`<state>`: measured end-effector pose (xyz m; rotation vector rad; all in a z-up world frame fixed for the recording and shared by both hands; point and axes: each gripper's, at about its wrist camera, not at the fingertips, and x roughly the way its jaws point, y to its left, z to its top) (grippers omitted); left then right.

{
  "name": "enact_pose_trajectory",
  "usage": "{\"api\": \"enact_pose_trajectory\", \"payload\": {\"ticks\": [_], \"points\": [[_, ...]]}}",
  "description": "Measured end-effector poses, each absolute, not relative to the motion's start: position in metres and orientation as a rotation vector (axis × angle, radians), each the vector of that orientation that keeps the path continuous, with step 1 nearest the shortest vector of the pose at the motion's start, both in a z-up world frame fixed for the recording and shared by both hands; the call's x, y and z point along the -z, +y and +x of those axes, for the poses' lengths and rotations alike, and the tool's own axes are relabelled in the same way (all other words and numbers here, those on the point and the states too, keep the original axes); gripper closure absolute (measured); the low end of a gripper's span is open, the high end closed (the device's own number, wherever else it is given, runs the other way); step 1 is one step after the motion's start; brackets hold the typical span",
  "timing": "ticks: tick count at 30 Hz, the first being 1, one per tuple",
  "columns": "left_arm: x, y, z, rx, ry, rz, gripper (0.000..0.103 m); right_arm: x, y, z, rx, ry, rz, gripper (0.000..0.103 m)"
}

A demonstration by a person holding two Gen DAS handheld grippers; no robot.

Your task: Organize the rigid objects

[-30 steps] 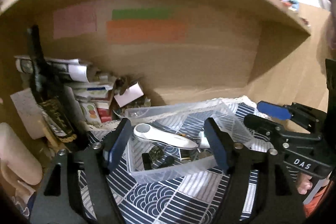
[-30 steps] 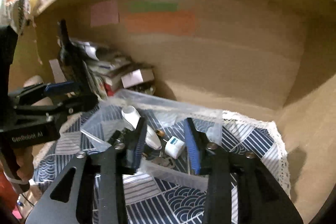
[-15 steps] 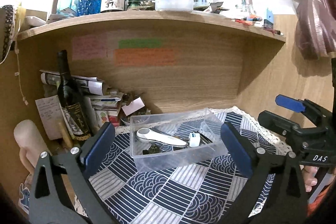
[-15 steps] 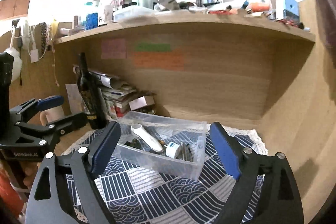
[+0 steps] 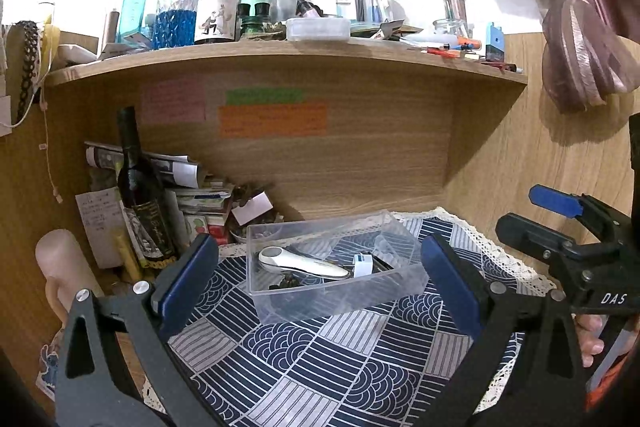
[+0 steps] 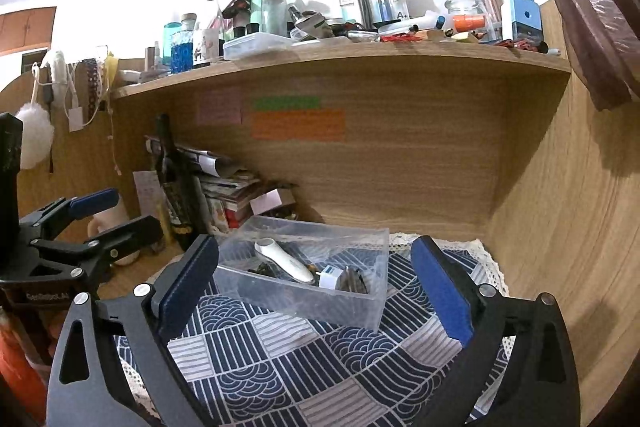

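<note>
Though cluttered inside, clear rectangular plastic bin (image 5: 336, 301) on patterned cloth (image 5: 320, 367).

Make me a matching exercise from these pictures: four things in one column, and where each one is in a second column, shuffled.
Things:
1. white handheld device
2. dark wine bottle
3. orange note
4. blue-filled glass bottle

Places:
A. stuck on the wooden back panel
B. on the top shelf
C. inside the clear plastic box
D. standing left of the box, in front of the stacked papers

Pairs: 1-C, 2-D, 3-A, 4-B
</note>
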<state>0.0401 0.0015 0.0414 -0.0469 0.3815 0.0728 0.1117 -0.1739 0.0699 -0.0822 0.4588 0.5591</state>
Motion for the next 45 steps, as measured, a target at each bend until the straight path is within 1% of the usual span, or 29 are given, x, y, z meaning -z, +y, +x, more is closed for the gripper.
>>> {"api": "enact_pose_trajectory", "payload": {"ticks": [5, 13, 45], "points": [[-0.0414, 0.0010, 0.0399, -0.072, 0.383, -0.047, 0.000, -0.0706, -0.1748, 0.1104, -0.562, 0.455, -0.084, 0.006], [-0.0422, 0.0023, 0.0386, -0.058, 0.389, -0.047, 0.000, -0.0719, -0.1740, 0.1084, -0.558, 0.453, -0.087, 0.002], [-0.0417, 0.0010, 0.0377, -0.025, 0.390, -0.062, 0.000, -0.0732, -0.1706, 0.1081, -0.560, 0.450, -0.083, 0.001]]}}
